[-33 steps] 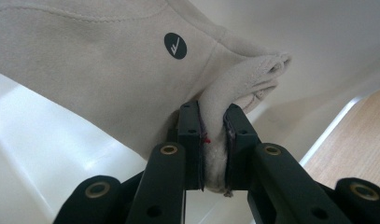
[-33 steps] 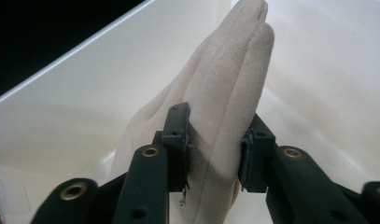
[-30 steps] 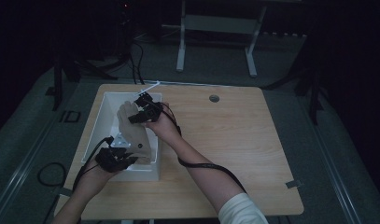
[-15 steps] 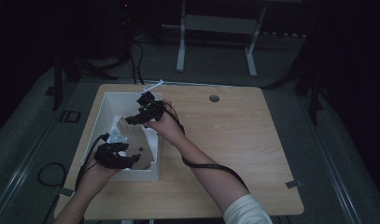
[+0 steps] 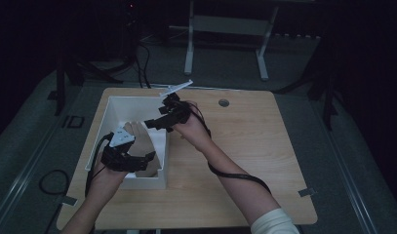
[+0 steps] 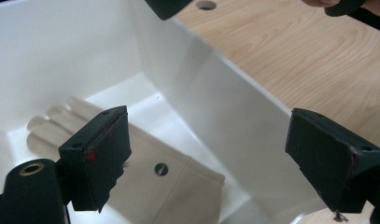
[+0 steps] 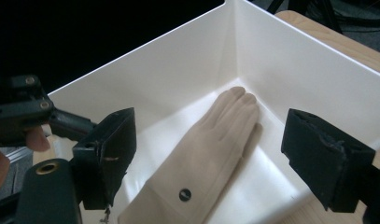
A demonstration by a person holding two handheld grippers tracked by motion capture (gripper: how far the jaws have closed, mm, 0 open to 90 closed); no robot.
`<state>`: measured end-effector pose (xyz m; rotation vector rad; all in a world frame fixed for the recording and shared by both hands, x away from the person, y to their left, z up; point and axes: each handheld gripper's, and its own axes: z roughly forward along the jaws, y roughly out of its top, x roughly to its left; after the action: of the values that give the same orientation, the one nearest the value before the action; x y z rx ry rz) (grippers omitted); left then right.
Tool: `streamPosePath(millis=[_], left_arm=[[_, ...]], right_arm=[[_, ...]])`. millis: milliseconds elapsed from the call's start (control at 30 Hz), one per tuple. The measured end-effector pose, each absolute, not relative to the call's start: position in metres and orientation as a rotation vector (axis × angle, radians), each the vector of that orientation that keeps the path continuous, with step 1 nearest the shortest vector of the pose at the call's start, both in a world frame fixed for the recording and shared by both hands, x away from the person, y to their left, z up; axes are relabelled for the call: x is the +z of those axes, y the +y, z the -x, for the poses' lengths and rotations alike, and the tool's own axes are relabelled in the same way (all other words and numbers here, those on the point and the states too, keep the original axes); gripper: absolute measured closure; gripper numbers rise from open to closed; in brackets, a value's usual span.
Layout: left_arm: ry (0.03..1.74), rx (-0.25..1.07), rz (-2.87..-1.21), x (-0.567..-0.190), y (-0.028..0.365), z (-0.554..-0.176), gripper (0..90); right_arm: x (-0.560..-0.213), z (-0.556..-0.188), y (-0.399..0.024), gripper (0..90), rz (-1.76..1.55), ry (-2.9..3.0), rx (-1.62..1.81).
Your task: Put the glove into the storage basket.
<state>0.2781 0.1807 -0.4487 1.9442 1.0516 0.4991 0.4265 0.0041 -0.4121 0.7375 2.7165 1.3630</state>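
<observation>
A beige glove [image 5: 140,139] lies flat on the floor of a white bin [image 5: 119,109] at the table's left. My left gripper [image 5: 145,163] hovers over the bin's near end. Its jaws have just been opening and stand wide, and the glove [image 6: 150,186] lies below them, untouched. My right gripper [image 5: 154,123] hangs above the bin's right wall and points into it. Its jaws have also just been opening, with nothing between them. In the right gripper view the glove [image 7: 229,116] rests fingers-first toward the bin's far corner [image 7: 234,28].
The bin takes up the left part of the wooden table [image 5: 264,146], which has a round cable hole [image 5: 224,103] near its far edge. Black cables trail from both grippers. A table frame [image 5: 225,29] stands on the dark floor behind.
Both grippers have risen out of the bin and their jaws have opened. The right one has moved toward the bin's right wall. The glove now lies free on the bin floor.
</observation>
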Motion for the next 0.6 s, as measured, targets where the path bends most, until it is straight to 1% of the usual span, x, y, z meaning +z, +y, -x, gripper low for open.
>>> streamPosePath(millis=[233, 467, 600], left_arm=[[0.998, 0.477, -1.941, -0.435, 0.167, -0.278, 14.6], [0.907, 0.444, -1.947, -0.421, 0.139, -0.274, 14.6], [0.847, 0.431, -1.981, -0.418, 0.122, -0.272, 14.6]], right_arm=[[-0.409, -0.423, -0.024, 17.9, -0.755, 2.688, 1.37], [-0.407, -0.423, -0.063, 17.8, -0.779, 2.658, 1.35], [-0.407, -0.422, -0.082, 18.0, -0.803, 2.635, 1.373]])
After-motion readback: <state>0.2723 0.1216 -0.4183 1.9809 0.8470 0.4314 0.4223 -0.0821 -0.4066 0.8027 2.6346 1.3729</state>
